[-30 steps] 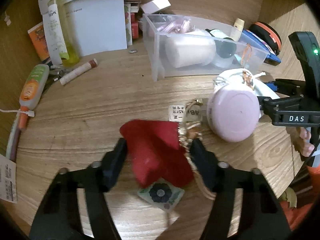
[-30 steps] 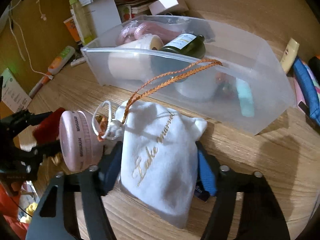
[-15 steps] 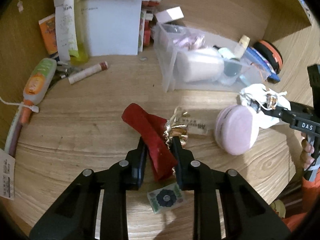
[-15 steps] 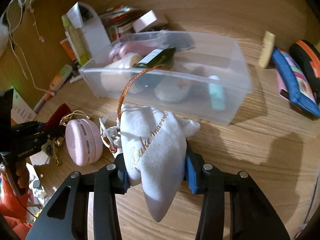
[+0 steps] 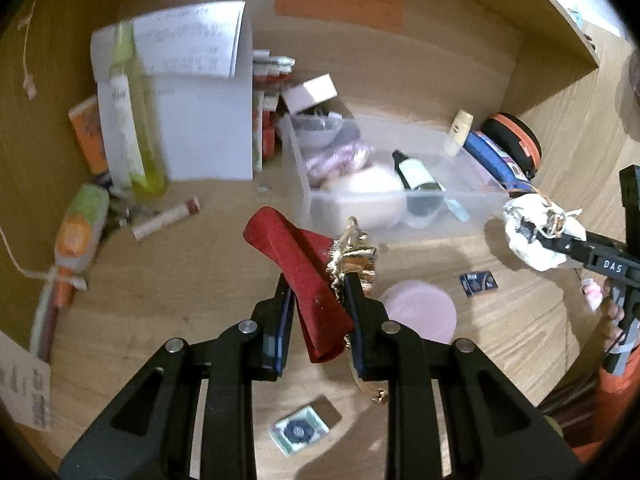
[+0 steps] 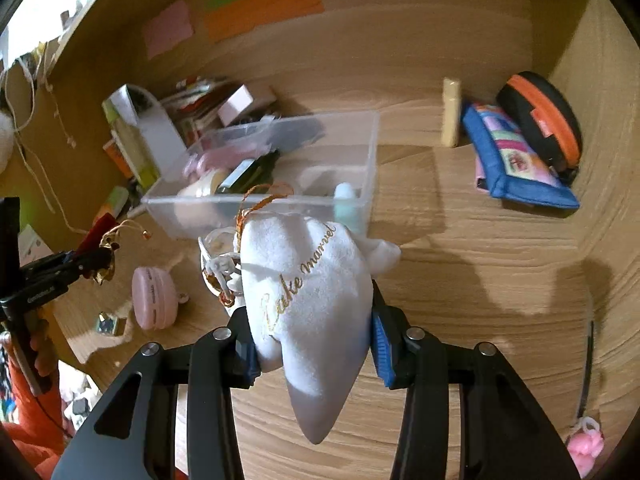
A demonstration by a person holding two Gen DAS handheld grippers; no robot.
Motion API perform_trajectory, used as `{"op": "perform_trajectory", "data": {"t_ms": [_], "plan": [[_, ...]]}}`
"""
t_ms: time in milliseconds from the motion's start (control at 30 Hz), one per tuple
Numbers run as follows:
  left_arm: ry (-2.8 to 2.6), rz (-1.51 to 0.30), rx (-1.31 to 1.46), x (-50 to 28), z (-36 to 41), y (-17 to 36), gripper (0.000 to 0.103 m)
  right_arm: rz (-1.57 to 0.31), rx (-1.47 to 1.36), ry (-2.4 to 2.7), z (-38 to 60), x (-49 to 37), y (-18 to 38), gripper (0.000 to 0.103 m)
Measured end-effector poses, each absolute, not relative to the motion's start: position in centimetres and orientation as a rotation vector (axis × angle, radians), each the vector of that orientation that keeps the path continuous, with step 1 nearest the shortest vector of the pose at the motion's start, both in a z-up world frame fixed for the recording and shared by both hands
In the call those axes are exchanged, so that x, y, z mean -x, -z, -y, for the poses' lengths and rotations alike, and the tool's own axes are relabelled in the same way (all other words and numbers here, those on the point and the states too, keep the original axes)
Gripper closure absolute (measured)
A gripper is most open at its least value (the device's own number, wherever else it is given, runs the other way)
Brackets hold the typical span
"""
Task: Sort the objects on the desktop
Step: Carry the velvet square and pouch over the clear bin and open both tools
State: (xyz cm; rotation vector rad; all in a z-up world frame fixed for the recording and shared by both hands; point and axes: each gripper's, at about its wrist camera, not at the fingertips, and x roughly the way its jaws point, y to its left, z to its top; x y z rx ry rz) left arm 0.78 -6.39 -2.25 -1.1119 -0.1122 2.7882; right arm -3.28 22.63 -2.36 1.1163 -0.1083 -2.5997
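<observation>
While its two black fingers press in from either side, the left gripper clamps a red velvet pouch with a gold tasselled drawstring, holding it clear above the wooden desk. The right gripper likewise squeezes a white drawstring pouch with gold script lettering, its orange braided cord looping up toward the far side; this pouch also hangs off the desk surface. In the left wrist view the same white pouch shows at the right edge, pinched in the other tool.

Just right of the left gripper and below it, a round pink case lies on the desk, with a small dark packet to its right and a small patterned packet nearer the camera. Beyond both pouches stands a clear plastic bin holding a dark green bottle, a white roll, a pink item and a pale teal tube. Left of the bin a thin lip-balm-like stick lies flat, and farther left an orange and green tube. At the far left stands a white paper bag with a yellow-green bottle in front. Right of the bin, against the far wall, rest a cream tube, a blue zip pouch and a black and orange round case.
</observation>
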Motion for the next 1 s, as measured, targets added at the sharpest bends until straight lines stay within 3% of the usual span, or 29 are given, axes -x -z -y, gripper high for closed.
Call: {"op": "perform_trajectory", "data": {"t_ms": [600,1000], "plan": [[-2.808,0.12,0.945,4.0,6.3,-3.4,0.079,-0.011,-1.017,2.684,-22.1,8.2,-1.6,0.063],[-2.749,0.091,0.948,10.1,3.4,-4.1,0.079,-0.074,-1.1,2.628,-19.4,13.6,0.3,0.063]]}}
